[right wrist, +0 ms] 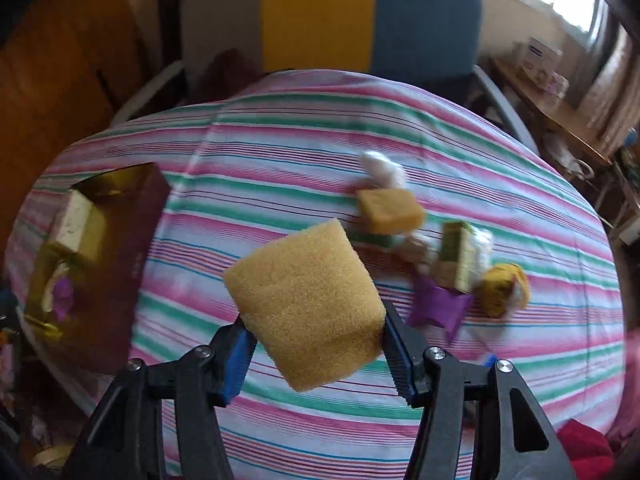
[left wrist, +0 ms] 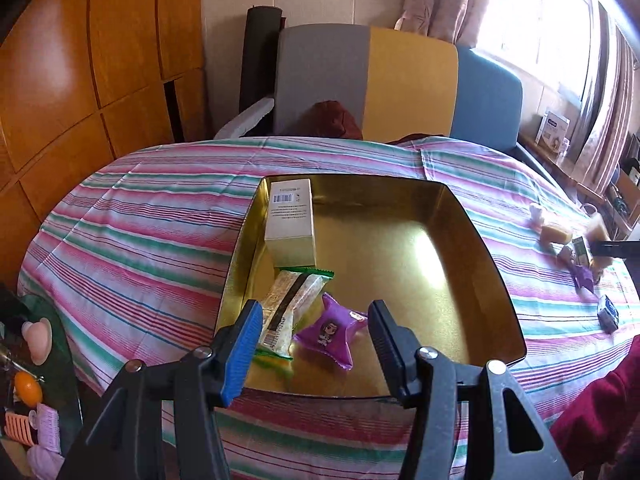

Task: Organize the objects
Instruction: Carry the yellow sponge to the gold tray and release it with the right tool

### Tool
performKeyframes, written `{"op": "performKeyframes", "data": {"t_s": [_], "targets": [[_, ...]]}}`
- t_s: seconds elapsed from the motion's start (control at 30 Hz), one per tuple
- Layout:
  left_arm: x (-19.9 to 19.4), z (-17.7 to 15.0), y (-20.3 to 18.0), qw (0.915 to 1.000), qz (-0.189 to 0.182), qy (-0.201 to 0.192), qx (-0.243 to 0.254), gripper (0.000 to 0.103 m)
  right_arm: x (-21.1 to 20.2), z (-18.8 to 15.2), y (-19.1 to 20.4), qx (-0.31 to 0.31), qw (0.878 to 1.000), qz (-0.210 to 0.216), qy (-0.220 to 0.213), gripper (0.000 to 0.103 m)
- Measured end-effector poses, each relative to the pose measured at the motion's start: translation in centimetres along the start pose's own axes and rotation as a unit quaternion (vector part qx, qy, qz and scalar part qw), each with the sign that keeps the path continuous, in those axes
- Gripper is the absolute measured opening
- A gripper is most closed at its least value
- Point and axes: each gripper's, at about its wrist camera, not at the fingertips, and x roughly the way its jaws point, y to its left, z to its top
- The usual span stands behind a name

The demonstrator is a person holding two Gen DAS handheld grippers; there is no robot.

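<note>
Sponge block [right wrist: 306, 308], yellow and porous, sits clamped in the right hand-held gripper [right wrist: 316, 344] above the striped counter [right wrist: 280, 136], apparently mid-carry toward the gold tray [left wrist: 400, 248]. The left hand-held gripper [left wrist: 316, 328] hangs with jaws apart and empty over the tray's purple packet [left wrist: 330, 330]. Next, I'd guess, it needs carrying left and lowering onto the bare gold floor.
</note>
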Motion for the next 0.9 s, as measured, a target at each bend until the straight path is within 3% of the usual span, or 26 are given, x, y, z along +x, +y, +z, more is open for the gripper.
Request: {"op": "performKeyframes", "data": {"t_s": [0.23,0.37,0.47,0.67,0.77,0.83,0.9], "targets": [[-0.5,0.0,1.8,0.9997,0.003,0.003,-0.025,0.055,0.6,1.2,15.4,-0.094,0.986,0.135,-0.012,0.06],[-0.1,-0.5,4.1,0.9977,0.004,0.023,-0.063,0.055,3.2,1.6,23.1,-0.138,0.977,0.164,0.005,0.06],[0.0,-1.0,5.5,0.9968,0.007,0.027,-0.074,0.055,6.7,1.4,27.1,-0.152,0.974,0.162,0.037,0.061],[0.7,-1.7,7.7,0.9955,0.008,0.032,-0.089,0.055,12.8,1.2,32.0,-0.163,0.975,0.133,0.073,0.066],[1.4,-1.7,8.4,0.9949,0.007,0.04,-0.092,0.055,13.9,1.0,33.0,-0.154,0.969,0.172,0.085,0.071],[1.9,-1.5,8.9,0.9942,0.007,0.049,-0.096,0.055,14.2,0.9,33.3,-0.15,0.963,0.205,0.091,0.08],[2.1,-1.0,9.2,0.9942,-0.003,0.053,-0.094,0.054,13.8,1.0,33.2,-0.143,0.962,0.215,0.086,0.081]]}}
